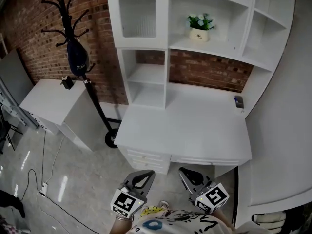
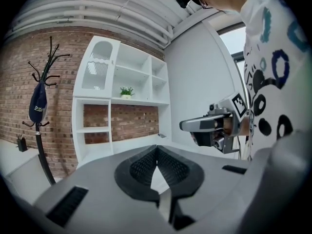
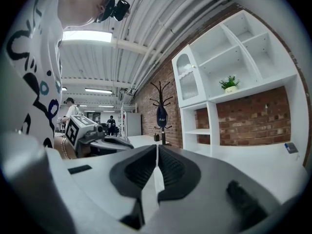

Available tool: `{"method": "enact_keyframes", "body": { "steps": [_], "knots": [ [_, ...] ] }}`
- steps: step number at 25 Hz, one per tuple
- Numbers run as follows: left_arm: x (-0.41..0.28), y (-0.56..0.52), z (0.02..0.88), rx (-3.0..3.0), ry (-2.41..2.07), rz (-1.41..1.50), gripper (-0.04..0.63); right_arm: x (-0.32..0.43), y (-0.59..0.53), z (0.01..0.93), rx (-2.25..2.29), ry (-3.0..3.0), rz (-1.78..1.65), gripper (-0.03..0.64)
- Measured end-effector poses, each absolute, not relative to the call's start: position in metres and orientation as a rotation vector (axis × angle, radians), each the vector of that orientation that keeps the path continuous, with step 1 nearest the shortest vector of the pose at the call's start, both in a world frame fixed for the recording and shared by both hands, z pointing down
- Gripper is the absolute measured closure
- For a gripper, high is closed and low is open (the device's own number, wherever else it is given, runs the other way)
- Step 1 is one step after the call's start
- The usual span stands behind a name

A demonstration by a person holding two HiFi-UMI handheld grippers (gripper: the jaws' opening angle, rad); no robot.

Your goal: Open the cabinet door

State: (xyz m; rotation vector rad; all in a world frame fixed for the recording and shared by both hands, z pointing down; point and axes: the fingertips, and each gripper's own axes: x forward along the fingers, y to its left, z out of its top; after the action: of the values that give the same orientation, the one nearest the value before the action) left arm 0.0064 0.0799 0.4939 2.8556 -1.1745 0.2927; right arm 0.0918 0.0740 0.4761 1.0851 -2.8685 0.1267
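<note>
The cabinet door point(image 1: 138, 14) is a white frame with a ribbed glass pane, at the top left of the white hutch; it stands closed. It also shows as the arched door point(image 2: 100, 72) in the left gripper view and as the door point(image 3: 187, 84) in the right gripper view. My left gripper point(image 1: 146, 174) and right gripper point(image 1: 185, 172) hang side by side before the desk's front edge, well short of the door. The left gripper point(image 2: 157, 150) is shut on nothing. The right gripper point(image 3: 157, 150) has its pads together, holding nothing.
The white desk point(image 1: 195, 130) with drawers lies between me and the hutch. A potted plant point(image 1: 200, 28) sits on a shelf, and a small dark object point(image 1: 238, 101) is on the desk's right. A black coat rack point(image 1: 73, 52) and a low white cabinet point(image 1: 53, 101) stand left.
</note>
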Motion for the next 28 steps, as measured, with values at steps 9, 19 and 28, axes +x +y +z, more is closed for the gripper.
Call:
{"method": "enact_keyframes", "body": {
  "steps": [9, 19, 28],
  "knots": [
    [-0.009, 0.054, 0.509, 2.785, -1.216, 0.324, 0.58, 0.079, 0.047, 0.486, 1.056, -2.884, 0.188, 0.588],
    [-0.012, -0.015, 0.5, 2.841, -1.149, 0.309, 0.58, 0.065, -0.015, 0.479, 1.097, -2.874, 0.191, 0.588],
    [-0.029, -0.081, 0.485, 2.9, -1.091, 0.301, 0.58, 0.051, -0.079, 0.462, 1.205, -2.861, 0.152, 0.588]
  ]
}}
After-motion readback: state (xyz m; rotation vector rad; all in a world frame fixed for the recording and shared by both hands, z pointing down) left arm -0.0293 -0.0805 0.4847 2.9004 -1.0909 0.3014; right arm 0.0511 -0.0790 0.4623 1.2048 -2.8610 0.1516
